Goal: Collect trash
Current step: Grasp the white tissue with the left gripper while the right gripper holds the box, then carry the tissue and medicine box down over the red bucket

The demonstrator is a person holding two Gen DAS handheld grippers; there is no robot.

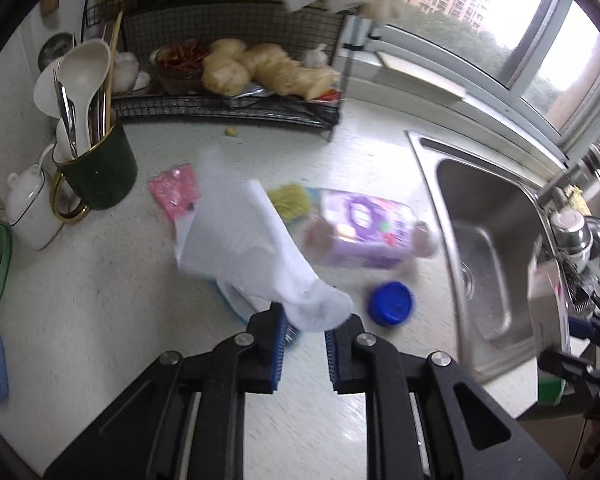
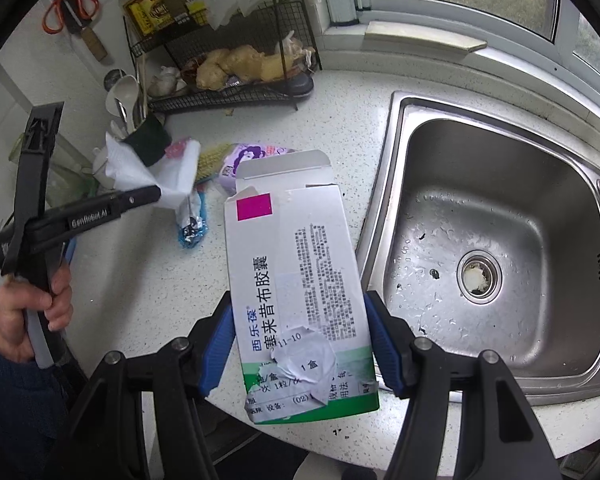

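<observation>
With our left tool [image 1: 305, 334] pinching only a corner of the white tissue [image 1: 244, 248] above the worktop [image 1: 100, 288] left of the sink [image 2: 496, 240], and our right tool [image 2: 302, 350] clamped on the medicine box [image 2: 296, 280], the tissue could slip free.

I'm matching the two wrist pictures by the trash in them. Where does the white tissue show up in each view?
Left wrist: the white tissue fills the centre, its lower end pinched in the left gripper.
Right wrist: the same tissue is at left-centre, at the tip of the left gripper, above the counter.
Shared landmark: the purple packet lying on the counter beside the sink.
</observation>
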